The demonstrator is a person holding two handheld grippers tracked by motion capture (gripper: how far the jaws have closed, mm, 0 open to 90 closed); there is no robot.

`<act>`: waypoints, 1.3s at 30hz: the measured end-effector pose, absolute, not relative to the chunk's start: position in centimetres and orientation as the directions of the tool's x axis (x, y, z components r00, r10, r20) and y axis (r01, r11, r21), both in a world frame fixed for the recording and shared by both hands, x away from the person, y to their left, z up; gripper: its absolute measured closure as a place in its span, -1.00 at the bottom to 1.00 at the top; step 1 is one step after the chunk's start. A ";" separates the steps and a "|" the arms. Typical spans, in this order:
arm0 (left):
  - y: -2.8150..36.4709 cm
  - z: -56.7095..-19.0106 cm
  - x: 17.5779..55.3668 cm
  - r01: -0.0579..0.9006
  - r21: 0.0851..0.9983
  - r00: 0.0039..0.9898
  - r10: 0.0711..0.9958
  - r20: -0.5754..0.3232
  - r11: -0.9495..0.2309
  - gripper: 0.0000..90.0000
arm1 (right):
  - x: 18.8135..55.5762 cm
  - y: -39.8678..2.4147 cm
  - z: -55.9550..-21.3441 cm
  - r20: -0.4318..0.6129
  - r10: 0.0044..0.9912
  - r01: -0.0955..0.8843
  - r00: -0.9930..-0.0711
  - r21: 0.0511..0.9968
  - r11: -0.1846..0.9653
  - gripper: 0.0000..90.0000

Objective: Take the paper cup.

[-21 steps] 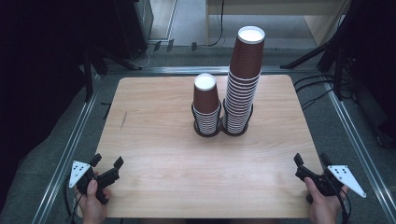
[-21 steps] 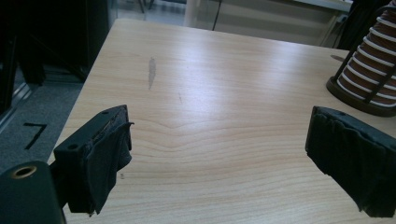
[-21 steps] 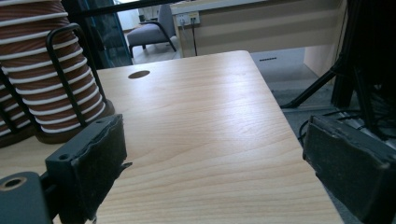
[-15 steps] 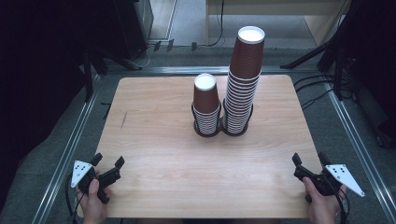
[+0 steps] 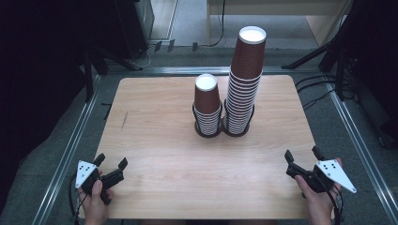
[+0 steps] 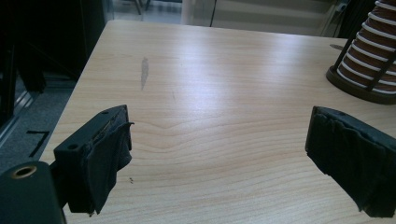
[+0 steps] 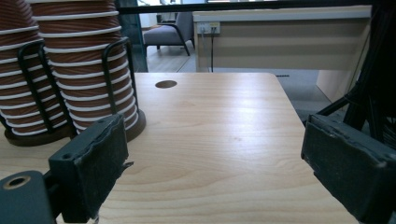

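Observation:
Two stacks of brown paper cups stand upside down in black wire holders at the middle back of the wooden table (image 5: 164,140). The short stack (image 5: 207,107) is on the left, the tall stack (image 5: 244,82) on the right. My left gripper (image 5: 111,162) rests at the table's front left corner in a hand, open, nothing between its jaws; its view shows the holder base (image 6: 359,84) at far right. My right gripper (image 5: 302,154) sits at the front right corner, open and empty. In its view the tall stack (image 7: 88,70) rises ahead to the left.
Metal rails (image 5: 70,150) run along both sides of the table. Dark equipment and cables (image 5: 319,89) lie on the floor beyond it. A beige counter (image 7: 280,42) stands past the far edge. A small dark round mark (image 7: 166,84) sits on the tabletop.
My right gripper has shifted slightly left along the front edge. The left gripper and both stacks have stayed put.

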State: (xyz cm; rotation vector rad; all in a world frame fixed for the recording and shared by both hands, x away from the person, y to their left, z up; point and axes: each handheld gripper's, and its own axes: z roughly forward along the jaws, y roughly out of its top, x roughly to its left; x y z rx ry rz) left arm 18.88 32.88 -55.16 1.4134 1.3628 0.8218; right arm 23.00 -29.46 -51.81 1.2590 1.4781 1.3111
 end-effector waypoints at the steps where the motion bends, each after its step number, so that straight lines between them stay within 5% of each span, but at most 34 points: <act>1: 32.9 -55.2 18.9 0.323 0.941 0.145 0.978 -0.151 0.098 -0.84 | 23.1 -29.2 -51.7 0.048 0.977 0.170 -0.210 0.985 -0.012 -0.84; 39: 32.8 -55.3 19.1 0.333 0.938 0.147 0.978 -0.149 0.093 -0.84 | 27.0 -23.4 -44.5 0.007 0.946 0.076 -0.325 0.997 0.019 -0.84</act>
